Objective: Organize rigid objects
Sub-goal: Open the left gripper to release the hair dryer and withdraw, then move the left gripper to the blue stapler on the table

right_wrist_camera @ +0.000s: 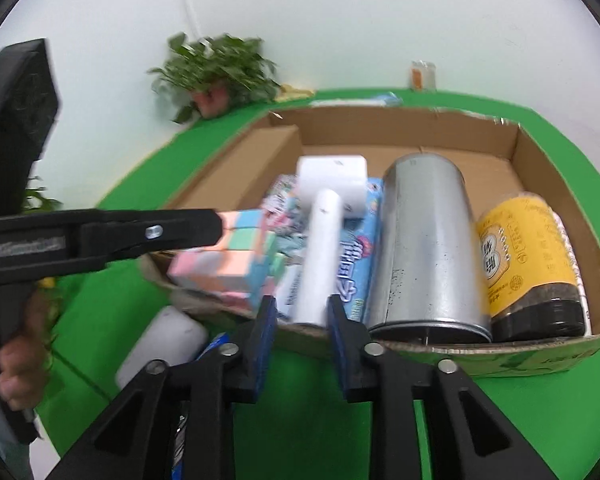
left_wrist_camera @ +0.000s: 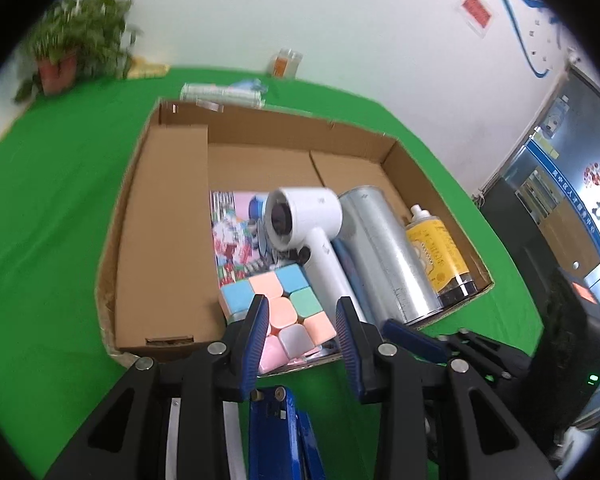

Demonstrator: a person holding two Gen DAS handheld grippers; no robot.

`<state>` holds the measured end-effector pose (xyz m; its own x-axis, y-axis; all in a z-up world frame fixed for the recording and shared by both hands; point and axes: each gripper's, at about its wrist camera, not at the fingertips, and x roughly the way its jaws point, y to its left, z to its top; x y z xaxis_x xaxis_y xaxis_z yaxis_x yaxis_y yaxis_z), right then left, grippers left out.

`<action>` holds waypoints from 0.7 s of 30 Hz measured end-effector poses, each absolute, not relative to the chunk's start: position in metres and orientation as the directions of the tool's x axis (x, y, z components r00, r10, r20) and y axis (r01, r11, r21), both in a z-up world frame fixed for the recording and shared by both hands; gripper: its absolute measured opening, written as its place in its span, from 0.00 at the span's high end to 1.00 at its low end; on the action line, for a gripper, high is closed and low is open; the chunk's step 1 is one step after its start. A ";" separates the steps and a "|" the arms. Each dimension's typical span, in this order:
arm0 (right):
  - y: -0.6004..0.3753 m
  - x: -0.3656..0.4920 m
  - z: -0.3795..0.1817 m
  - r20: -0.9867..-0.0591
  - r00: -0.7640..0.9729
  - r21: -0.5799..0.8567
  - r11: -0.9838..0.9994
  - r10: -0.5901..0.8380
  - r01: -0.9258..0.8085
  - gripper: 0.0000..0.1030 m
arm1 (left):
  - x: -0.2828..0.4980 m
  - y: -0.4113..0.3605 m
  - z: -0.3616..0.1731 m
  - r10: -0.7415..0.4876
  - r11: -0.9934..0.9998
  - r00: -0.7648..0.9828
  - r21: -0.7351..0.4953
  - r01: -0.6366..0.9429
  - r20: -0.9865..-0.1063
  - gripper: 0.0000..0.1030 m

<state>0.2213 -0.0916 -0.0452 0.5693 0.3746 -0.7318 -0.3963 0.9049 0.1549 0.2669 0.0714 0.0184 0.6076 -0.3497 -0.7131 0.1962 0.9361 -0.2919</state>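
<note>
Your left claw [left_wrist_camera: 302,312] hangs low centre in the left wrist view, jaws apart on either side of the pastel puzzle cube [left_wrist_camera: 278,312]; the pads do not seem to press it, so read this claw as released, the cube resting in the near part of the cardboard box [left_wrist_camera: 160,216]. Your right claw [right_wrist_camera: 302,312] sits low centre in its own view with a gap either side of the handle of the white hair dryer [right_wrist_camera: 324,240], so it too is released, and the dryer lies free on the printed packets [right_wrist_camera: 360,264]. Judgement: both items look newly set down, packed side by side so the long things run parallel and the box fills in rows. To the right of the dryer lie the metal can [right_wrist_camera: 424,248] on its side, then the yellow-labelled bottle [right_wrist_camera: 528,256] against the right wall. The box's left strip is taken by a folded cardboard flap [left_wrist_camera: 164,240], which narrows the usable floor. Outside the box, at lower left of the right wrist view, a white rounded object [right_wrist_camera: 164,344] remains on the green desk [right_wrist_camera: 540,420], probably next to pack. The left claw's arm crosses that view from the left edge and would obstruct a direct reach. A potted plant [right_wrist_camera: 216,76] and a small jar [right_wrist_camera: 422,76] stand well apart at the back.
</note>
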 end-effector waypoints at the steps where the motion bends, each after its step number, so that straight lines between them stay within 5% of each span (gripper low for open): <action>1: -0.094 0.215 -0.041 -0.714 0.591 0.148 0.906 0.376 -0.397 0.32 | 0.262 0.070 0.022 -0.332 0.943 0.630 -0.269 0.196 -0.702 0.48; 2: -0.100 0.207 -0.036 -0.679 0.631 0.145 0.910 0.376 -0.387 0.03 | 0.255 0.070 0.027 -0.311 0.950 0.662 -0.245 0.193 -0.683 0.37; 3: -0.108 0.198 -0.031 -0.634 0.678 0.147 0.918 0.373 -0.368 0.01 | 0.246 0.071 0.031 -0.293 0.956 0.701 -0.226 0.190 -0.651 0.19; 7: -0.123 0.186 -0.028 -0.611 0.703 0.182 0.929 0.364 -0.322 0.01 | 0.225 0.079 0.039 -0.254 0.964 0.763 -0.224 0.146 -0.594 0.15; 12: -0.118 0.171 -0.040 -0.643 0.676 0.154 0.926 0.359 -0.345 0.01 | 0.211 0.098 0.025 -0.215 0.966 0.735 -0.249 0.066 -0.642 0.15; 21: -0.101 0.136 -0.084 -0.707 0.458 0.298 0.814 0.540 -0.499 0.03 | 0.166 0.091 -0.020 -0.392 0.903 0.568 -0.422 0.086 -0.724 0.19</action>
<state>0.1358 -0.1013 -0.0841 0.4579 0.5396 -0.7065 -0.4991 0.8137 0.2980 0.1655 0.0909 -0.0205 0.5679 -0.3921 -0.7237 0.0858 0.9027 -0.4217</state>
